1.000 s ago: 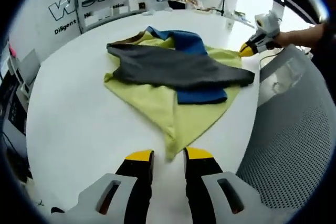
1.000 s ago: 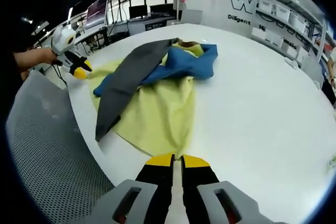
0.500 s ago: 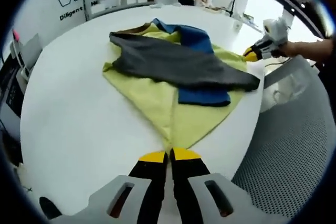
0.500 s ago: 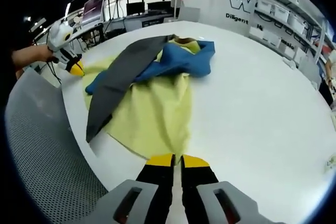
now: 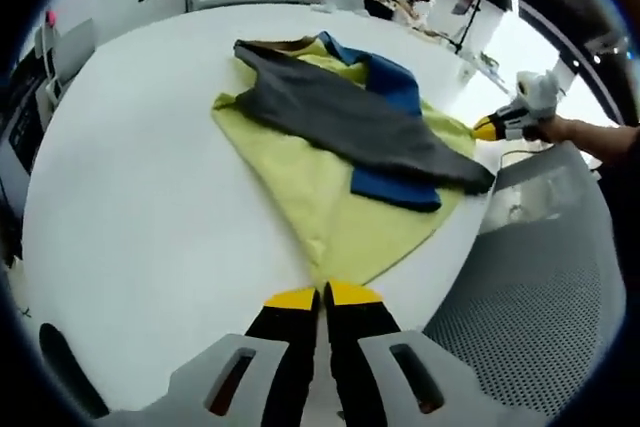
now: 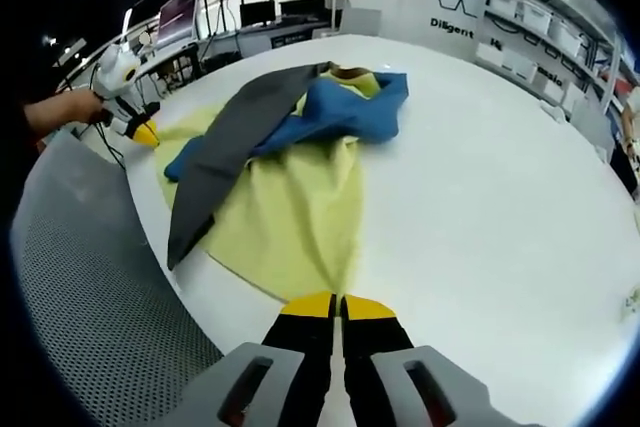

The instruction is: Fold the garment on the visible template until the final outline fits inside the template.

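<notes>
Left gripper view showed my left gripper [image 5: 322, 294] with its yellow-tipped jaws pressed together on the pointed yellow corner of the garment [image 5: 340, 147], which lay spread on the round white table [image 5: 130, 177]. From that pinched corner the cloth widened away from me, so its long axis ran from my jaws toward the far collar end. A grey sleeve [image 5: 350, 122] lay slantwise across the yellow body, and a blue panel [image 5: 395, 187] showed under and beyond it. At the far right edge of the cloth I saw my right gripper [image 5: 495, 127], held in my hand [image 5: 565, 129], at the hem.

In the right gripper view, my right gripper [image 6: 336, 304] had its jaws closed on another yellow corner of the garment [image 6: 300, 217], which fanned away toward the blue panel [image 6: 345, 112] and the grey sleeve [image 6: 225, 162]. My left gripper [image 6: 140, 129] sat at the far left edge of the cloth. A grey perforated surface [image 6: 95, 297] bordered the table [image 6: 500, 187] on that side. I could not pick out a template outline.

I judged the fabric light, soft and limp: it would sag and drag between two held corners, and the loose sleeve could slide off. Corners and hem edges seemed the best places to hold, lifting both evenly.
</notes>
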